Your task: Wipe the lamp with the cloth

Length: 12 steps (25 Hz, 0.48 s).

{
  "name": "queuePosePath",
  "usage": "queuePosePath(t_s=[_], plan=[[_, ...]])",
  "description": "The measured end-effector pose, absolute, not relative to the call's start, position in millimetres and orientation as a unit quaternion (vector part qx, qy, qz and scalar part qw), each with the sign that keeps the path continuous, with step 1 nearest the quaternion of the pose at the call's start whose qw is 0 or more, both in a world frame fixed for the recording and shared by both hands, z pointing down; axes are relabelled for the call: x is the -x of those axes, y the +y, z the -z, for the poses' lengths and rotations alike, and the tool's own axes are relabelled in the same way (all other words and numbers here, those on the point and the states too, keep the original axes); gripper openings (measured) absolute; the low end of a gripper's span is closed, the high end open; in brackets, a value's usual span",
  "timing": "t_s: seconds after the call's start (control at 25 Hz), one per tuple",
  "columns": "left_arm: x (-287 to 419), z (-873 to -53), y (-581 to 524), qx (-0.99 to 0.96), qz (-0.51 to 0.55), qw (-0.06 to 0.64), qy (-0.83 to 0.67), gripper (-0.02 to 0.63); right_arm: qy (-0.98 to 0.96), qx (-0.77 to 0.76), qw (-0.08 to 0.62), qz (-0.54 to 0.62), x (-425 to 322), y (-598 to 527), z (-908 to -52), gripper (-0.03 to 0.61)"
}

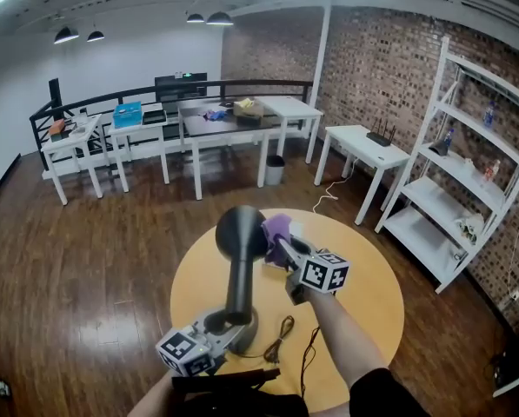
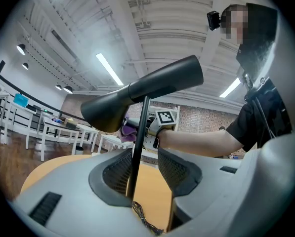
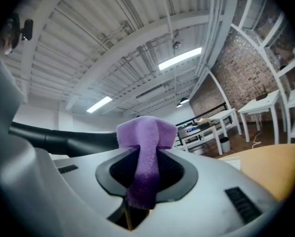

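Nearest the person, the left claw is reaching in at the foot of the lamp from about 7 o'clock. In the left gripper view this claw is standing partly apart around the lamp's thin stem. The stem is lying against one pad, and a gap is showing at the other. A thin cable is trailing over the round yellow worktop at 3 o'clock of the lamp's foot.

A little farther out, the right claw is coming in from 4 o'clock toward the lamp's dark head. Its own view shows the claw pinching the purple cloth, which is bunching up past the tips. The black lamp is lying at 9 o'clock of the cloth there. From above, the cloth is sitting just beside the wide end of the lamp's head, at its 3 o'clock. Whether the two are touching cannot be told.

Beyond the worktop, white tables are standing at 12 o'clock before a dark railing. A white shelf rack is leaning against the brick wall at 2 o'clock.
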<state>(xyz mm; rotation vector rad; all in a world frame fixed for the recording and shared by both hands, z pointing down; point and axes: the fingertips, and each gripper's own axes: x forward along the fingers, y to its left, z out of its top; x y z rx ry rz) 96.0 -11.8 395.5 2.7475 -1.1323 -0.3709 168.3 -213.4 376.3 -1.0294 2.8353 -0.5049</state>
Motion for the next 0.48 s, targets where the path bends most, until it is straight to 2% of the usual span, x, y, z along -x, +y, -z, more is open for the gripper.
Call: queuePosePath(t_s=[0.24, 0.48], plan=[[-95.9, -399.4, -9.4, -0.914, 0.127, 0.079, -0.376, 0.152, 0.926, 0.313, 0.093, 0.189, -176.0, -185.3, -356.2, 0.092], [-95.0, -399.8, -9.9, -0.917, 0.126, 0.077, -0.37, 0.142, 0.964, 0.12, 0.184, 0.15, -185.1, -77.8, -304.3, 0.092]])
